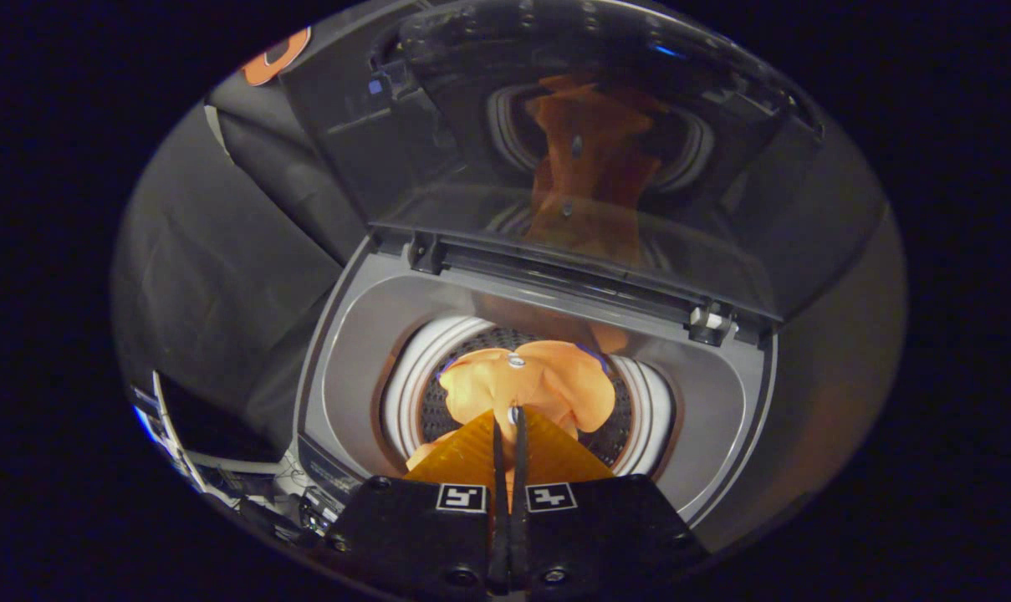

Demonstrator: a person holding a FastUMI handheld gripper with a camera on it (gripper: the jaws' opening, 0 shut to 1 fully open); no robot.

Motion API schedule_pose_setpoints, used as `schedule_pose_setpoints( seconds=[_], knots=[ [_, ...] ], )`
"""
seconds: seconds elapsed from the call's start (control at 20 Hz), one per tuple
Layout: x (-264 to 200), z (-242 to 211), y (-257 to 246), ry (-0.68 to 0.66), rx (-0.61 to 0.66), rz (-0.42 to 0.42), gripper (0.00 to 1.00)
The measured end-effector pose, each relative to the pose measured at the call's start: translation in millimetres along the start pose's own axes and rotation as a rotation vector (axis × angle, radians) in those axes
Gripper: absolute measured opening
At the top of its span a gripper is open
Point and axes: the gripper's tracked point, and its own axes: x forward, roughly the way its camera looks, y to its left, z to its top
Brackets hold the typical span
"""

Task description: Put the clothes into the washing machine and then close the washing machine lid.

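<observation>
My gripper [507,415] hovers over the open mouth of a grey top-loading washing machine [346,334]. Its fingers are pressed almost together, shut on an orange garment [538,380]. The cloth bunches just beyond the fingertips and hangs into the perforated drum [435,411], inside the white drum ring [413,368]. A strip of orange shows between the fingers lower down. The lid [438,159] stands raised behind the opening, hinged at the back, and its dark glass mirrors the orange cloth.
Black cloth walls surround the machine on the left and behind. The machine's control panel [325,477] runs along its near left corner. A dark screen and cables [212,443] sit low to the left of the machine.
</observation>
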Motion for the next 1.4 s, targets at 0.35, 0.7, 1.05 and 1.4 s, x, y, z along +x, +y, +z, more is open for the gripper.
schedule_pose_setpoints(
  seconds=[0.35,0.7,1.05,1.4],
  knots=[
    [21,-13,1,0.024,0.031,-0.02,0.04],
    [32,-16,-1,0.022,0.066,-0.029,0.04],
    [34,-27,3,0.048,0.086,0.002,0.49],
    [26,-23,0,0.009,0.051,-0.03,0.89]
  ],
)
